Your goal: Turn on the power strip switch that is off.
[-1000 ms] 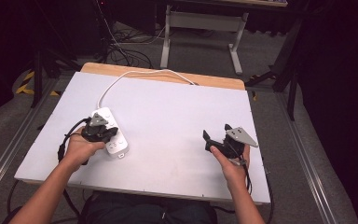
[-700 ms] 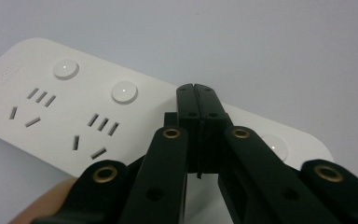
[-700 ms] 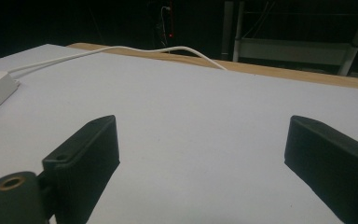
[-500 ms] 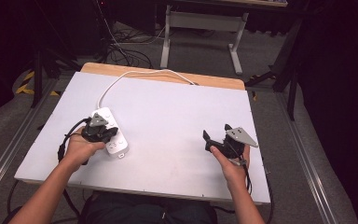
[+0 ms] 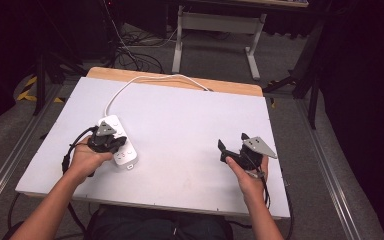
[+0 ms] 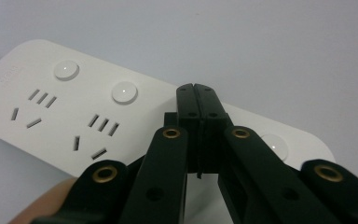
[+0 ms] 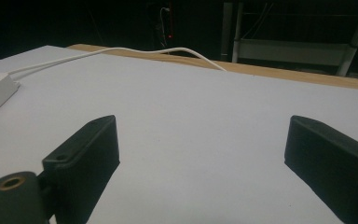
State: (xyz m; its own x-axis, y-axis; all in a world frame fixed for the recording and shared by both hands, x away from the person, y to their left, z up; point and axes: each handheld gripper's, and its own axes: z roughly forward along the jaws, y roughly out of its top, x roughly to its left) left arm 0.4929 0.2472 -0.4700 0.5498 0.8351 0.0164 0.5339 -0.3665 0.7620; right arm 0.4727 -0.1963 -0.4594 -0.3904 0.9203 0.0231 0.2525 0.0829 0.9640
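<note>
Power strip (image 5: 120, 143) under left hand-held gripper (image 6: 196, 95) (jaws together)

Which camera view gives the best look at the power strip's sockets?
The left gripper view: the power strip is close, its sockets and round buttons plain. The high view shows it whole but small, the right gripper view just one corner.

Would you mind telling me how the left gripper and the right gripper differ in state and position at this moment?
The left gripper has its fingers pressed together, while the right gripper has its fingers spread wide with nothing between them. The left gripper sits over the white power strip, whereas the right gripper is above bare table, far from the strip. Both are black, and each is held in a hand.
</note>
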